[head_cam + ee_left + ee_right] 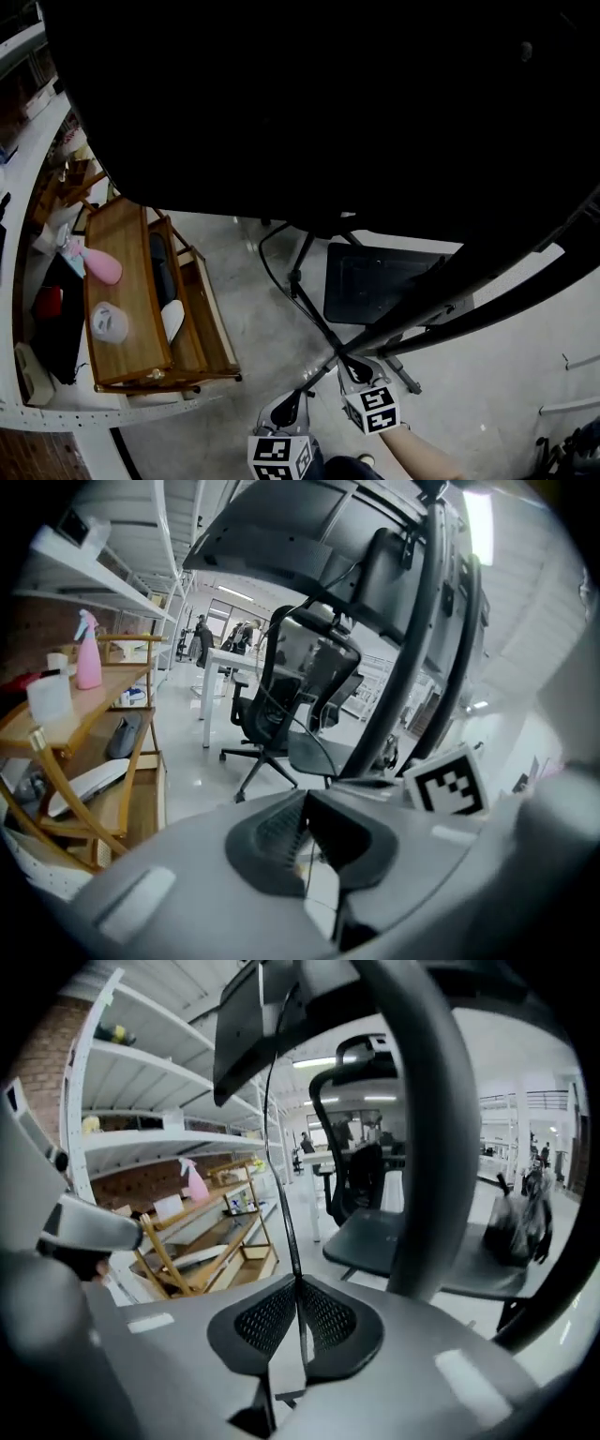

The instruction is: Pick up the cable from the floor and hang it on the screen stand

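Observation:
A thin black cable loops over the grey floor and runs toward my two grippers at the bottom of the head view. My right gripper is shut on the cable, which rises from between the ribbed pads toward the big black screen. The screen stand's thick post stands just right of those jaws. My left gripper sits close beside the right one, and its pads meet at the tips. Whether the cable lies between them is hidden. The stand's dark posts rise ahead of it.
A wooden shelf cart with a pink spray bottle stands at the left, in front of white shelving. A black office chair seat sits beside the stand's legs. A bare forearm shows at the bottom.

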Demonstrator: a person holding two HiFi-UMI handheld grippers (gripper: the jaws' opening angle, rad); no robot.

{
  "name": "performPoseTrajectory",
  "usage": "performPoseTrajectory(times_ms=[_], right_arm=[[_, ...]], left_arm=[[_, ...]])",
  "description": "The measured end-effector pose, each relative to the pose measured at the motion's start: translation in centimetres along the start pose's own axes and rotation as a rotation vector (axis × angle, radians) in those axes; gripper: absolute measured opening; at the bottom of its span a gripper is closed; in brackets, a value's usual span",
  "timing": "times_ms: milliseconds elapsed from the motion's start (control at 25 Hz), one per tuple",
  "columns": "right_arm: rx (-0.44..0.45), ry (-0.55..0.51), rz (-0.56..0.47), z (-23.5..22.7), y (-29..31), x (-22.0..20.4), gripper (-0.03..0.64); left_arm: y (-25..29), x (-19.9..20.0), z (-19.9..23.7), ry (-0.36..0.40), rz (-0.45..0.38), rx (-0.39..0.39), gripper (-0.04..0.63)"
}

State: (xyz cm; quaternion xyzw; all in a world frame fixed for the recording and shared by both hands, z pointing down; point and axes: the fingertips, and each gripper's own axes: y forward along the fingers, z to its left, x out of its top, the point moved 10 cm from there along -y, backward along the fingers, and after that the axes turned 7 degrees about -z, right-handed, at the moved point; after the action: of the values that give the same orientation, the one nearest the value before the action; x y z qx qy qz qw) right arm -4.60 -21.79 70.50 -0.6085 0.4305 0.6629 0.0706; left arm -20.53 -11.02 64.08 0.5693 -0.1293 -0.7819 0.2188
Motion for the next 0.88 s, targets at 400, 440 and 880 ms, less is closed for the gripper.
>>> performPoseTrajectory(times_ms=[400,440,880], right_arm=[[-0.084,-0.057,-0.271,-2.1,-21.7,19.4,0.018],[-0.088,-0.076,-0.304,-2.1,-23.2,21.0,0.018],[-0.174,-0.390,-0.726,-0.4,-35.7,44.2,0.012]], left_arm=[[-9.5,13.2,-11.7,0.051,-0.124,-0.089,0.006],[-10.0,14.4,-12.5,0.051,-0.134,-0.100,0.006],[-14.6,30.6,-21.3,0.208,-0.267,-0.333,0.006]])
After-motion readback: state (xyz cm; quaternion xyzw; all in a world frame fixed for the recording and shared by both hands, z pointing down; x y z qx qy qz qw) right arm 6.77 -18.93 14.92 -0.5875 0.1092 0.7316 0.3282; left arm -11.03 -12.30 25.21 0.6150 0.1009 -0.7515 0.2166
